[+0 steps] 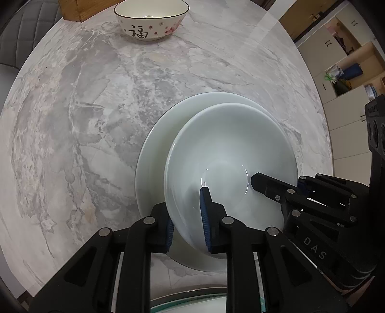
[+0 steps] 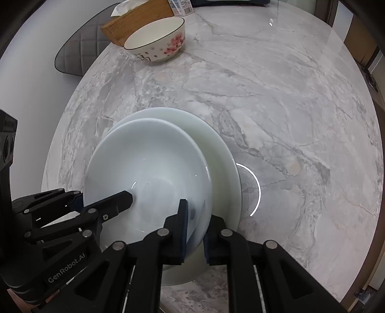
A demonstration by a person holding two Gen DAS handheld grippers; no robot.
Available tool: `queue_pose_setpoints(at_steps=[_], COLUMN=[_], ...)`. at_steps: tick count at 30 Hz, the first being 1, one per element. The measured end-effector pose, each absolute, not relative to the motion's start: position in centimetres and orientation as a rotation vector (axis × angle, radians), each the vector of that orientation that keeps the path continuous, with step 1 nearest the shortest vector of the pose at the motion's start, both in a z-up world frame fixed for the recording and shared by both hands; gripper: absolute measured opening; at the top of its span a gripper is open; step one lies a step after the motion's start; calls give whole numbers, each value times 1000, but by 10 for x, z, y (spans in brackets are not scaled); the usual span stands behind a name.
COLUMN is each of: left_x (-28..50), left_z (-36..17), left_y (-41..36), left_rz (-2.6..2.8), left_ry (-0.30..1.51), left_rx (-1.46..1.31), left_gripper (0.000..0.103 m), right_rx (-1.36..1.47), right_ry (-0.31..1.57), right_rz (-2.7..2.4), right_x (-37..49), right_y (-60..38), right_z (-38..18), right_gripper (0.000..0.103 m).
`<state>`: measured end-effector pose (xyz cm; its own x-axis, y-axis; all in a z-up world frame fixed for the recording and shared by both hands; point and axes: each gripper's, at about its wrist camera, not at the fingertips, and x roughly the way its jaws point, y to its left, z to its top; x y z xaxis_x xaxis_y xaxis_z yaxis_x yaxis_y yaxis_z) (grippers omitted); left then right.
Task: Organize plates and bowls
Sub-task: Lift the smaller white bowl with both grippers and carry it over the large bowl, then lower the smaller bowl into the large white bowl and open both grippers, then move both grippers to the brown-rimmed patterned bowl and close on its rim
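Note:
A white deep bowl [image 1: 231,149] [image 2: 146,166] sits over a larger pale white plate [image 1: 154,154] [image 2: 216,154] on the marble table. My left gripper [image 1: 186,216] is shut on the bowl's near-left rim, one blue pad inside and one outside. On the opposite rim my right gripper [image 2: 195,224] is shut the same way; it also shows in the left wrist view [image 1: 276,185], as the left gripper [image 2: 105,202] does in the right wrist view. Whether the bowl rests on the plate or hangs just above it is unclear. A flowered bowl [image 1: 150,20] [image 2: 156,41] stands far back.
A wooden tissue box [image 2: 137,19] [image 1: 81,9] lies behind the flowered bowl. A grey padded chair [image 2: 77,55] stands off the table's left edge, and cabinets with open shelves [image 1: 344,67] are beyond its right edge. Bare marble [image 2: 288,108] stretches to the right.

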<state>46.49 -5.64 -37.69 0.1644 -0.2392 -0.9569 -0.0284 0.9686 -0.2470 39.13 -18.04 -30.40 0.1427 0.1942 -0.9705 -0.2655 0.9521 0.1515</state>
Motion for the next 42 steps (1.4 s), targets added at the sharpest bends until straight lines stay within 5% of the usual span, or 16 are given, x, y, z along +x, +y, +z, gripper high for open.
queue_pose_setpoints(at_steps=[8,21,32,35,40,42], left_x=[463,454,440,433,429,438], left_z=[-378,-367,-343,-332,-305,-297], left_y=[-57,-54,-42,-34,-7,8], left_rz=[-165,-170,-189,-198,-234,-200], left_ry=[1395,1389,1367,1354,1302,1260], left_rx=[-254,-275,-353,-401,-530,-554], left_gripper=[23,28,54,70,77,99], right_rx=[-49,-52,-59,-12,133,166], right_ry=[1383,1380,1361,1347,1257,1199], right_rz=[345,332,316,322,364,386], right_x=[389,384,380,376,379,390], right_y=[-177,-177,-182,-191,-224,-236], right_z=[-303,-294,-278,-267,-230,-215], right_gripper=[27,32,46,64,90,103])
